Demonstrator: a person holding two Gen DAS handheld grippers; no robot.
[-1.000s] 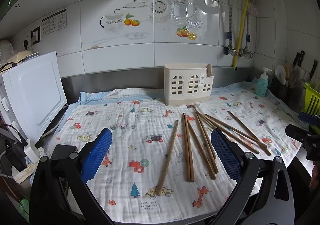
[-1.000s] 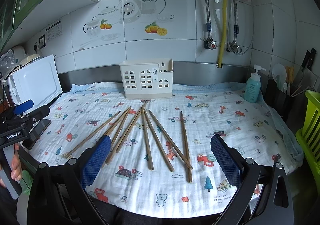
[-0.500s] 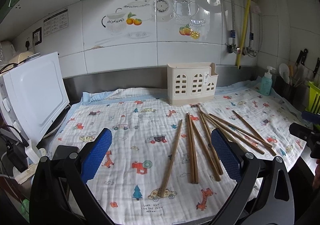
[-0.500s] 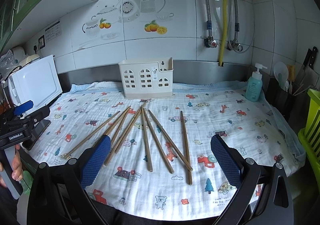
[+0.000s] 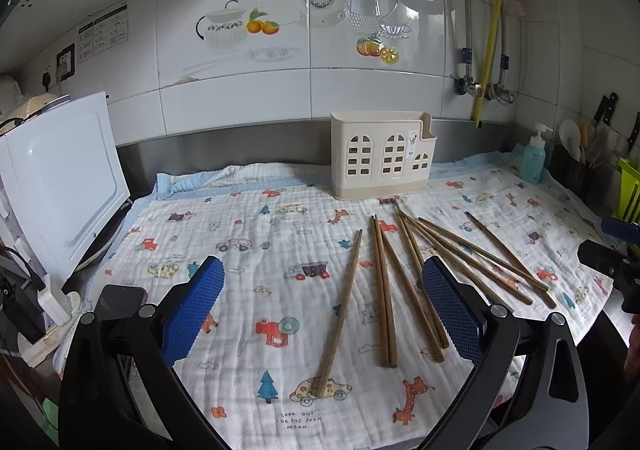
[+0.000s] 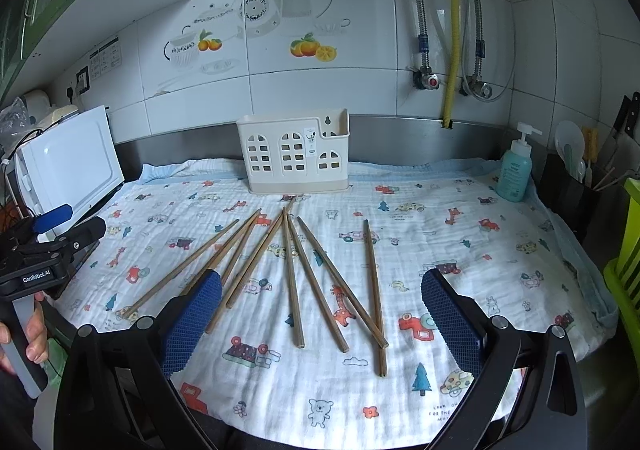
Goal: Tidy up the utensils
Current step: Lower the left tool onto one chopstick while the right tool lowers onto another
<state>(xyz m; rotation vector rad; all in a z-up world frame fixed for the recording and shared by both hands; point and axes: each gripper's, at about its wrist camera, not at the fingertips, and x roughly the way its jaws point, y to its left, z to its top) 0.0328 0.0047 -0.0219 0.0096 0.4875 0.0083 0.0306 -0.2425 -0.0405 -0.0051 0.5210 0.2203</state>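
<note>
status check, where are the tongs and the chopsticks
Left tongs open, empty. Right tongs open, empty. Chopsticks loose on cloth, holder behind them. Nothing in the way.

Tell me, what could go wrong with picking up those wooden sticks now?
The brown wooden chopsticks overlap in a fan, so the open right tongs might catch two or nudge neighbours. The soft printed cloth may bunch under the tips. The cream plastic holder stands free and could tip when sticks drop in.
</note>
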